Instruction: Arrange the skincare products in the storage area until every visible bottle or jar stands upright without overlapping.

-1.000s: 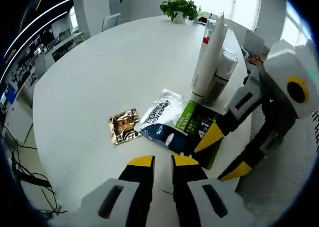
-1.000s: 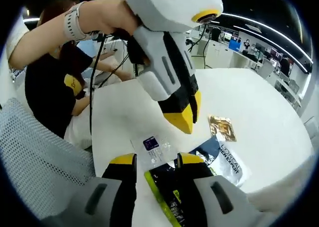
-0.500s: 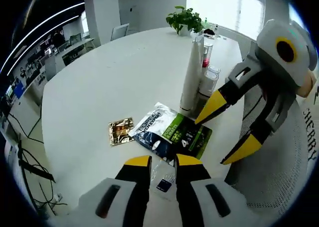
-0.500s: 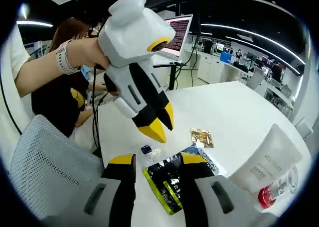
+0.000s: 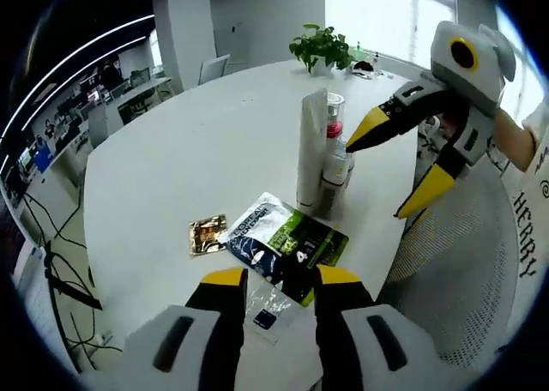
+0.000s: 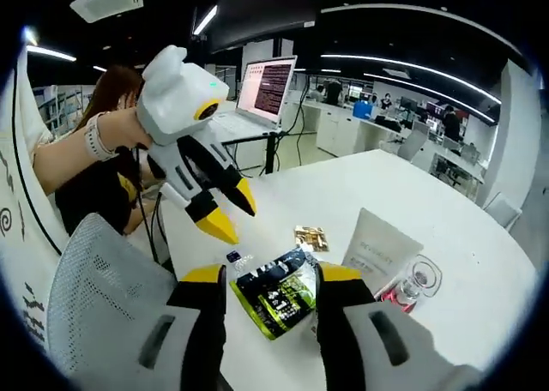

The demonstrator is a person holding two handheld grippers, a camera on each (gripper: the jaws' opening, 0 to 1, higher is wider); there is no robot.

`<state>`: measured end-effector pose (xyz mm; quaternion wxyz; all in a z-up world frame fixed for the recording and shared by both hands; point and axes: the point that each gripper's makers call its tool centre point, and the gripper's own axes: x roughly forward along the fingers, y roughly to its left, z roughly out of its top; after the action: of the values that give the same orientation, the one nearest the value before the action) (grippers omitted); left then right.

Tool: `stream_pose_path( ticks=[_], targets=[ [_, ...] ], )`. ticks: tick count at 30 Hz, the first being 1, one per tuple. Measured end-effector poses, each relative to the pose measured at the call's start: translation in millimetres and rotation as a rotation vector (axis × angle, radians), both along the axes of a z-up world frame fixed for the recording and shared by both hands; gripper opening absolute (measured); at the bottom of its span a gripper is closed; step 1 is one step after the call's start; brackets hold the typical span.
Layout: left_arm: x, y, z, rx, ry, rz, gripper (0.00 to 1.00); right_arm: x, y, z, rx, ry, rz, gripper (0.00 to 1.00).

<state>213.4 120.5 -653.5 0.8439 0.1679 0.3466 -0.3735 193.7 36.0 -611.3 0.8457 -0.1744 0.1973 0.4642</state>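
— Skincare products, left gripper view?
— White upright tube [image 5: 311, 151] and clear red-banded bottles [image 5: 335, 164] stand touching on the round white table [image 5: 171, 159]; green-black sachets [image 5: 283, 245] lie flat. Left gripper [image 5: 273, 278] spread, empty.
— Right gripper view?
— Right gripper [image 6: 264, 275] gapes over sachets [image 6: 276, 294]; tube [image 6: 377, 249] beside.

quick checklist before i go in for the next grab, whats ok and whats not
1. Left gripper open, nothing between the jaws: ok.
2. Right gripper open, nothing between the jaws: ok.
3. White tube upright: ok.
4. Red-necked bottle upright: ok, but it sits tight against the tube; touching or apart: cannot tell.
5. Green and black pack lies flat, overlapping the white and blue sachet: not ok.
6. Gold sachet flat, apart from the rest: not ok.
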Motion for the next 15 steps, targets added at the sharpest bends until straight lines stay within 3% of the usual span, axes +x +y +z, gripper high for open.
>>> stream_pose_path(
  ticks=[3,15],
  targets=[
    [-2.1,-3.5,11.6,-0.040,-0.021,0.002,0.29,3.2,-14.0,3.7,-0.003,-0.018,-0.031,0.49],
    [-4.7,14.3,31.1,-0.025,-0.085,0.076,0.47,13.2,-72.0,12.5,-0.024,-0.038,-0.182,0.73]
  ],
)
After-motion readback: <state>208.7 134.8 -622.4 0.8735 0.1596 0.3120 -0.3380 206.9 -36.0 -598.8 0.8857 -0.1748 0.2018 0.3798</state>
